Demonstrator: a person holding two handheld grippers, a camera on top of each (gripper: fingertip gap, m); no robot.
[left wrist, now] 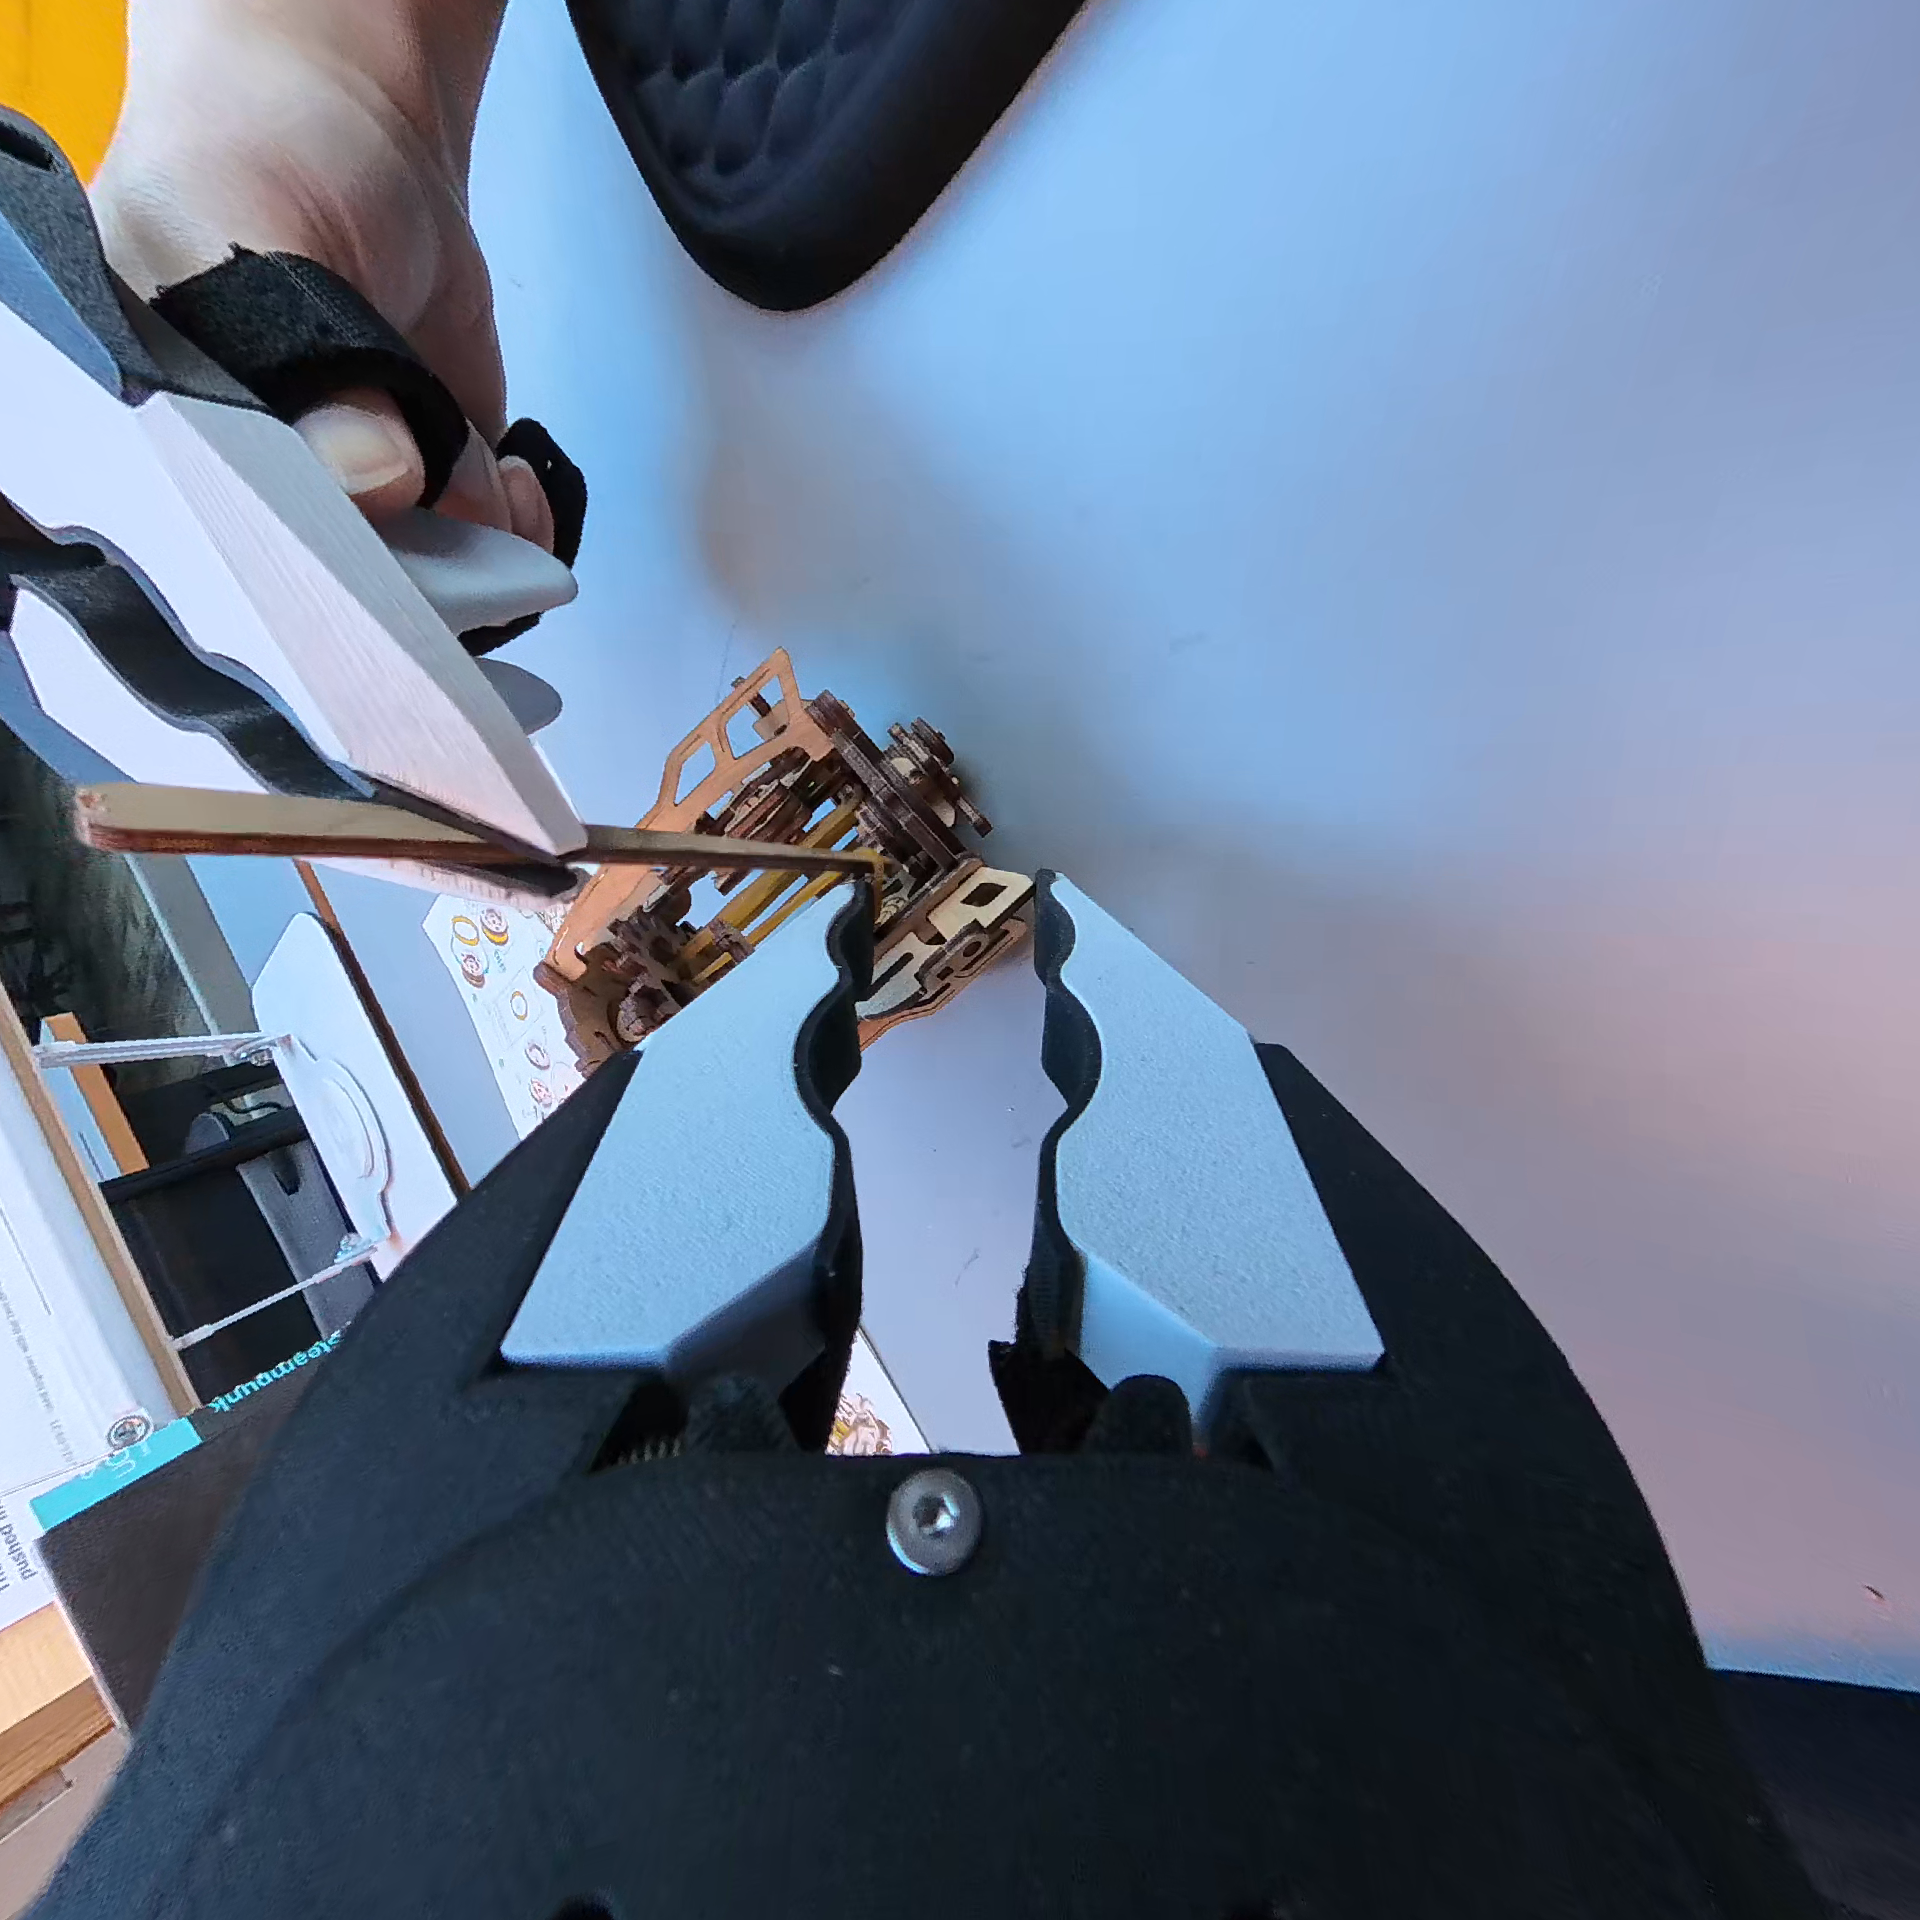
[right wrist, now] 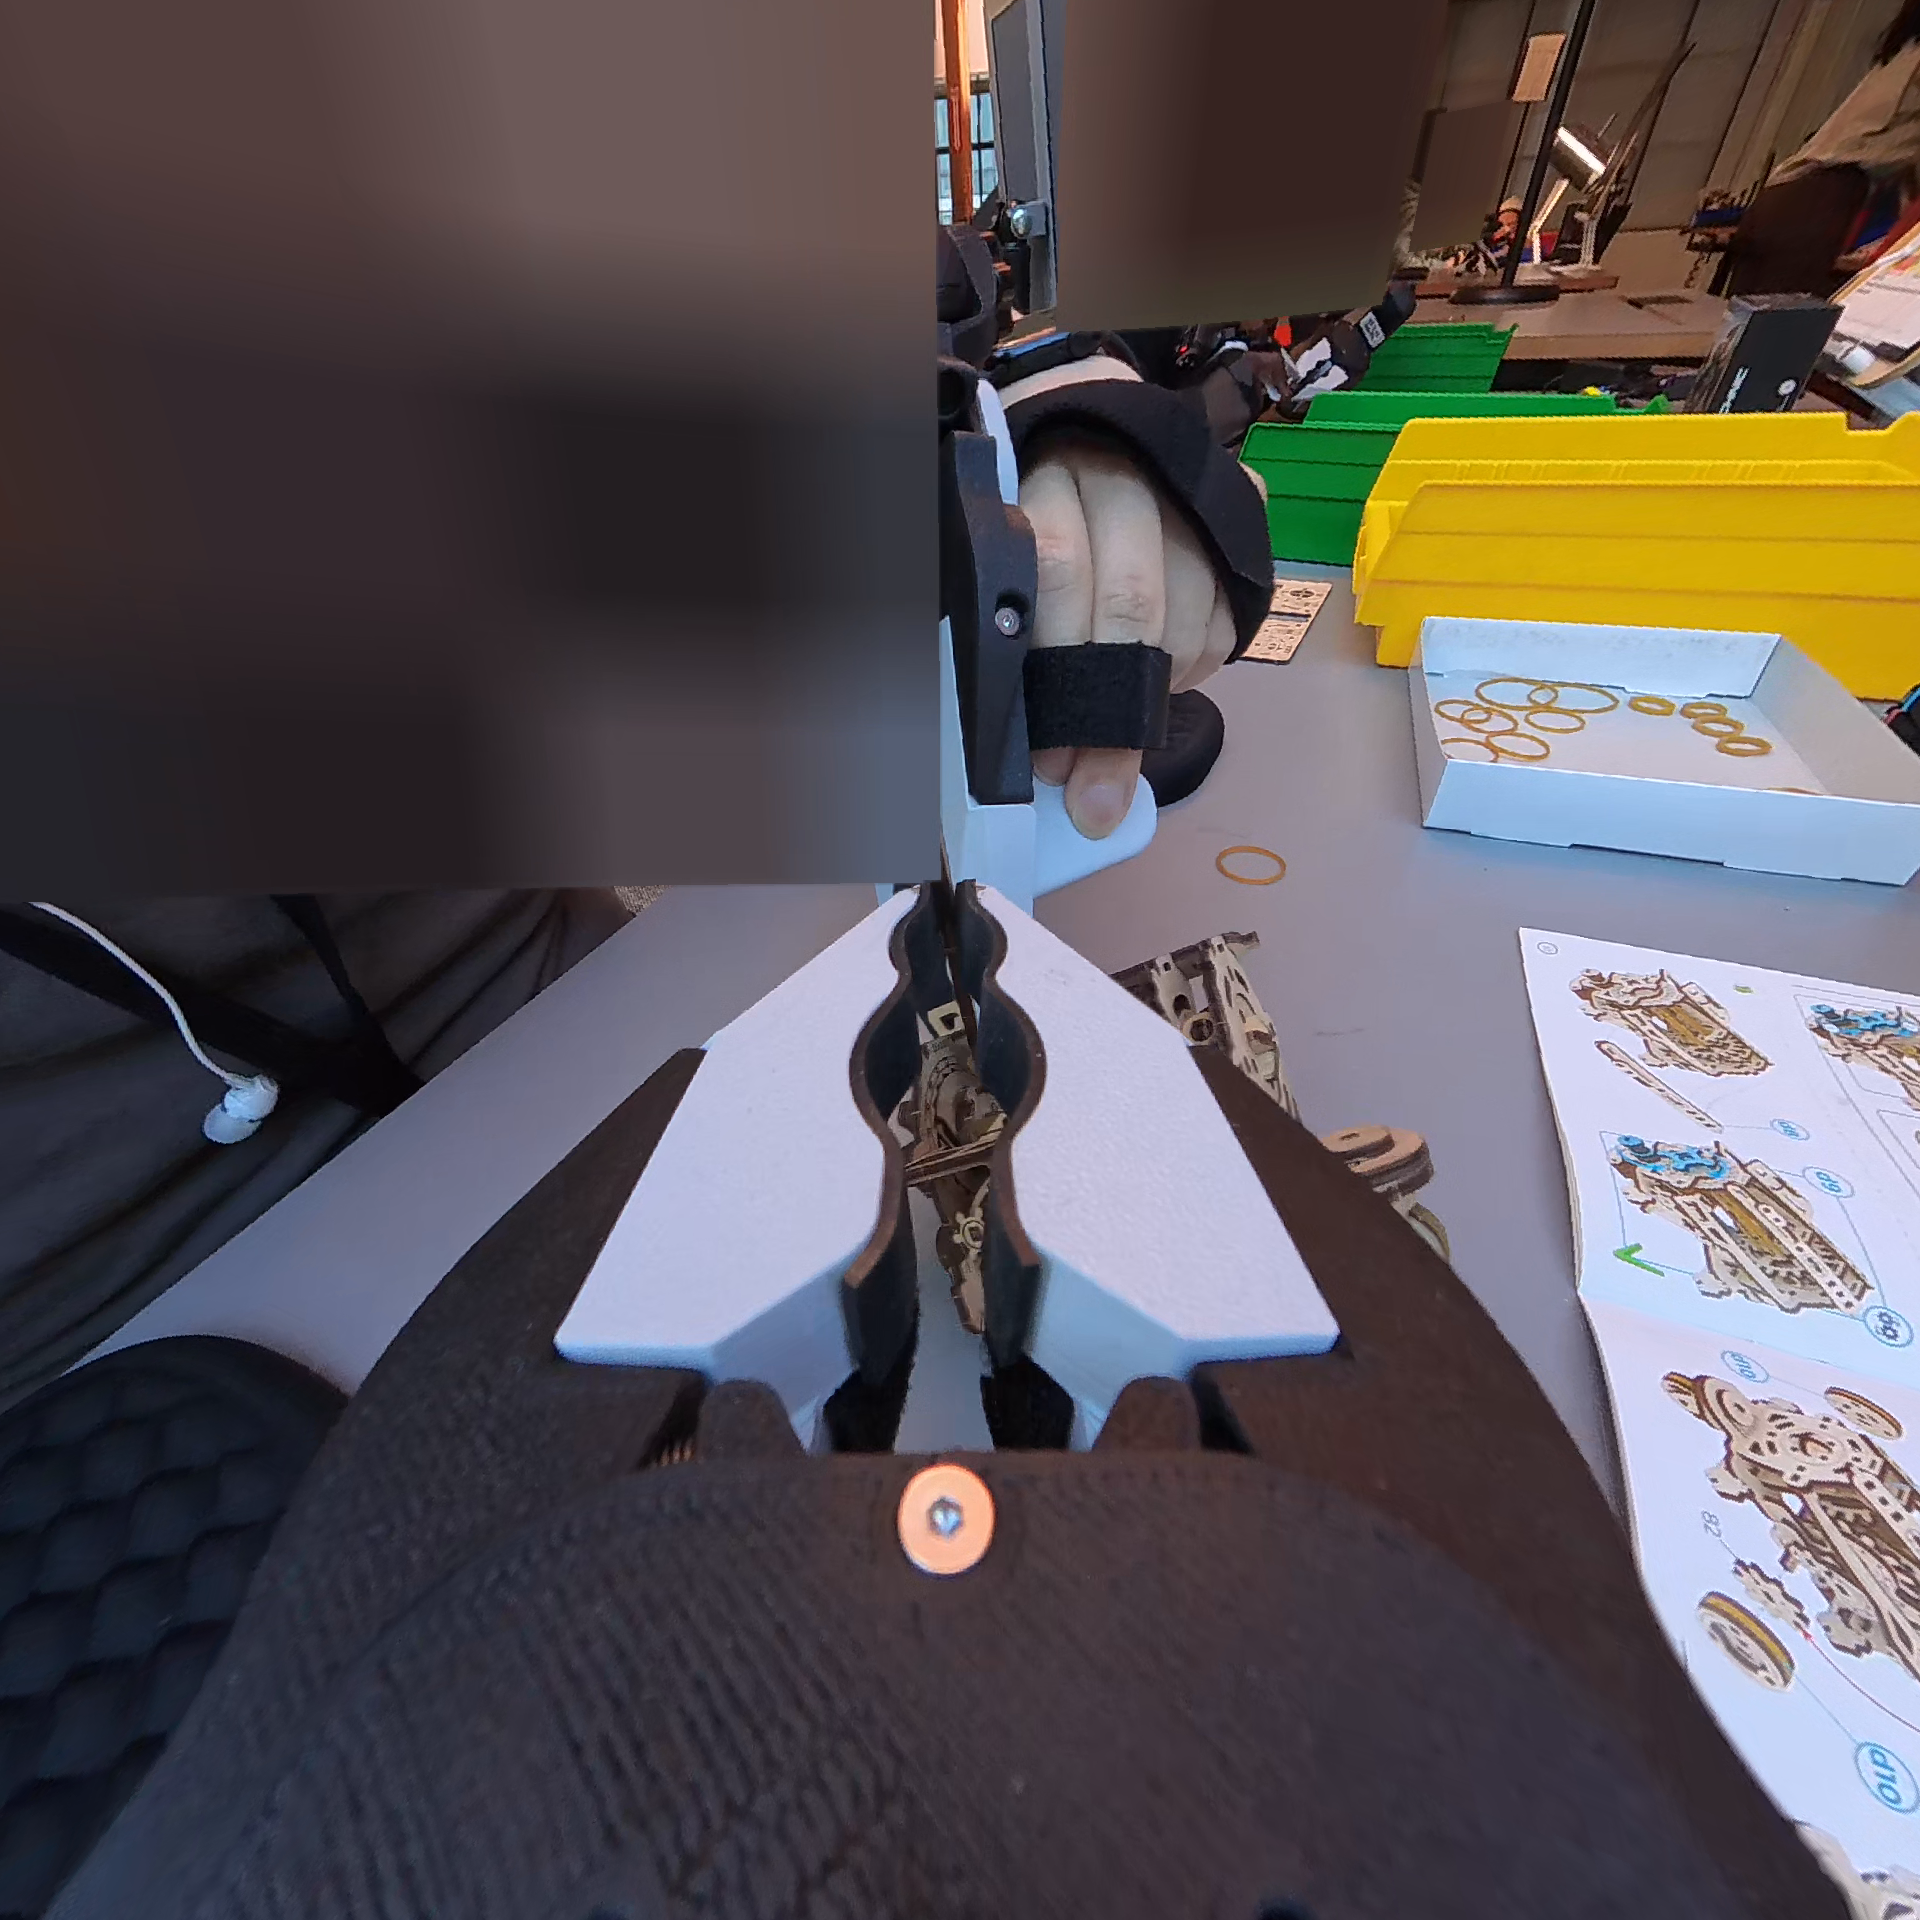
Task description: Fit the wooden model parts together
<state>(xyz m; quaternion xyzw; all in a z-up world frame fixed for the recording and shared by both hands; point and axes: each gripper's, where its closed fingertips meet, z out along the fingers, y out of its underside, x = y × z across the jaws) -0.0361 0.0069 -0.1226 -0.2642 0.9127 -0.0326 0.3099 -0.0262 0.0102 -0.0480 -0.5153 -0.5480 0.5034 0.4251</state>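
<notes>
Over the grey desk (left wrist: 1455,727) | my right claw (left wrist: 561,868) is pinching a thin flat wooden strip (left wrist: 312,826) | my left claw (left wrist: 951,904) is gaping, empty, beside the slotted wooden model (left wrist: 790,831)

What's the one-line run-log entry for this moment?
left gripper: open, at wooden model | right gripper: shut on flat wooden piece, tip at model | not yet seated
</notes>
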